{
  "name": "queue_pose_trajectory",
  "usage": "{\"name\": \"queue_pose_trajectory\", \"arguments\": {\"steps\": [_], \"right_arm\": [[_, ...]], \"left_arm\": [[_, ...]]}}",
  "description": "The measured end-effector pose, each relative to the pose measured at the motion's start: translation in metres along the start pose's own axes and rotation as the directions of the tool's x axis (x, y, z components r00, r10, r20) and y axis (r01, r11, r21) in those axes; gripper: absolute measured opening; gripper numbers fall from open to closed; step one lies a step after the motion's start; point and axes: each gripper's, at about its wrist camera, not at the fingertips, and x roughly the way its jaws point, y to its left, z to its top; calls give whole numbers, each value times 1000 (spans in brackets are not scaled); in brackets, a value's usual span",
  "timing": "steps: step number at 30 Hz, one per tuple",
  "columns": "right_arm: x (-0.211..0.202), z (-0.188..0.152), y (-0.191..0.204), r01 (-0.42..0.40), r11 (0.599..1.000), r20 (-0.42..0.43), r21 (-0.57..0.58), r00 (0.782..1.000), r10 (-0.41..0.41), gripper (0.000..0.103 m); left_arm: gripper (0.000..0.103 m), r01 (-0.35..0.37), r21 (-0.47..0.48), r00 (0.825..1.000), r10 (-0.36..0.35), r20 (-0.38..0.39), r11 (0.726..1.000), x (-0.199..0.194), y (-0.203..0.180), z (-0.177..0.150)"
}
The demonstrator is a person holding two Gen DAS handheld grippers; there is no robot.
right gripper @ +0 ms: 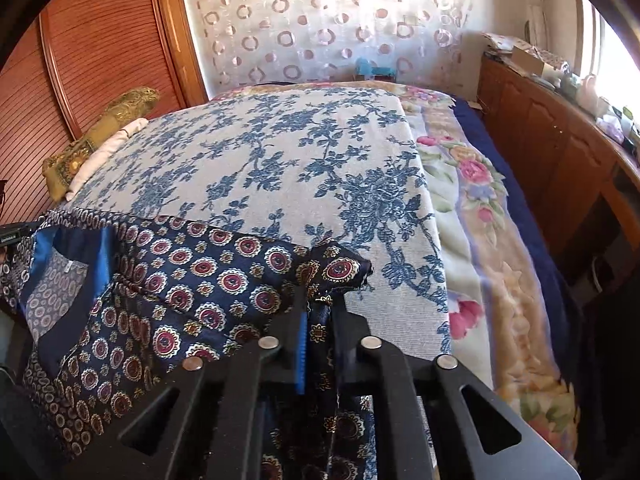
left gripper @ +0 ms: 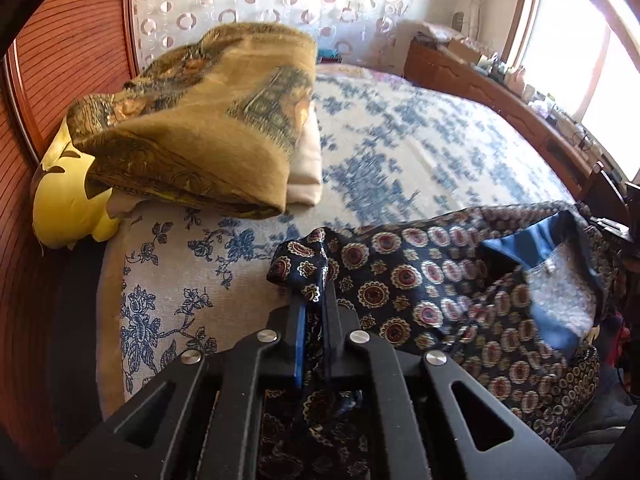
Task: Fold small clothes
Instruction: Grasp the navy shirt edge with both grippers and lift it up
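A small navy garment with red and cream medallions point(left gripper: 432, 280) hangs spread between my two grippers over the near edge of the bed; its blue lining point(left gripper: 532, 240) shows at the open neck. My left gripper point(left gripper: 314, 288) is shut on the garment's left corner, cloth bunched above the fingertips. My right gripper point(right gripper: 320, 296) is shut on the garment's point(right gripper: 192, 280) right corner. The lower part of the garment hangs below the grippers, hidden.
The bed carries a cream cover with blue flowers point(right gripper: 288, 168) over a floral blanket point(right gripper: 500, 260). A folded olive-gold blanket on pillows point(left gripper: 200, 120) lies at the left by a wooden wardrobe point(left gripper: 60, 60). A wooden cabinet point(right gripper: 552, 132) with clutter lines the right under a window.
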Motion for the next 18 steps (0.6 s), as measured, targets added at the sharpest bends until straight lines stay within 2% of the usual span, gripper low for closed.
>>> {"name": "queue_pose_trajectory", "arguments": {"steps": [5, 10, 15, 18], "right_arm": [[-17, -9, 6, -28, 1000, 70, 15, 997, 27, 5], [-74, -3, 12, -40, 999, 220, 17, 975, 36, 5], [-142, 30, 27, -6, 998, 368, -69, 929, 31, 4], [-175, 76, 32, 33, 991, 436, -130, 900, 27, 4]], "left_arm": [[6, 46, -1, 993, -45, 109, 999, -42, -14, 1], [6, 72, 25, 972, -76, 224, 997, -93, -29, 16], [6, 76, 44, 925, -86, 371, 996, -146, -35, 68], [6, 45, 49, 903, -62, 424, 998, -159, -31, 123]]}}
